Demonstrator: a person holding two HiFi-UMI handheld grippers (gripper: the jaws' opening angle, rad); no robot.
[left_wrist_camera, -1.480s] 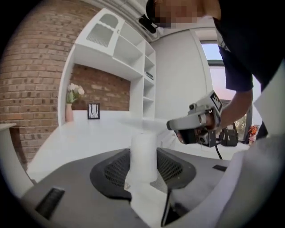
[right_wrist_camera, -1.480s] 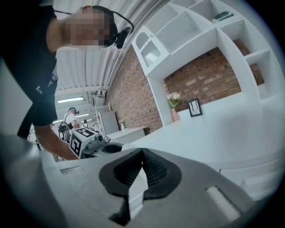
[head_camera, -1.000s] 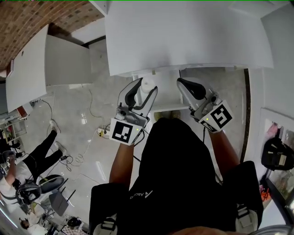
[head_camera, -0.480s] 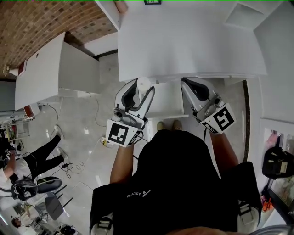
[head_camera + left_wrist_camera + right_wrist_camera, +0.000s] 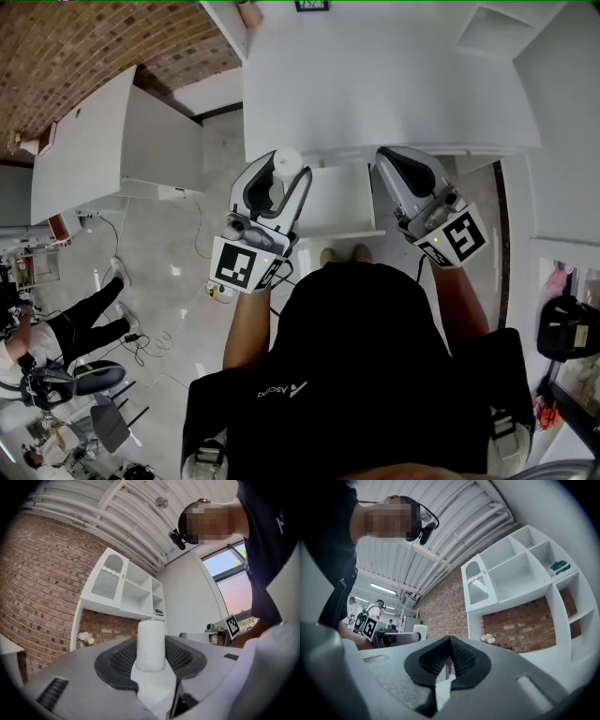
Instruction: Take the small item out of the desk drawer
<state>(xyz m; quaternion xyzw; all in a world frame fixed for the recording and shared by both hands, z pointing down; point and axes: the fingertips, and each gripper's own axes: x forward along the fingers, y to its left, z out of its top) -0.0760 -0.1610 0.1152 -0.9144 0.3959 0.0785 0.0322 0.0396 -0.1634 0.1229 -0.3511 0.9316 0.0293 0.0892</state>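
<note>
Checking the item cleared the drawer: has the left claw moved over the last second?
Yes. The left claw, shut on the white roll, has risen: its tip sat short of the front edge of the desk and now overlaps it.

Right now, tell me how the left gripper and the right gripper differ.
The left gripper has its jaws standing apart; the right gripper has its jaws shut together. The left gripper clamps a small white cylinder; the right gripper holds nothing. Both point toward the white desk.
</note>
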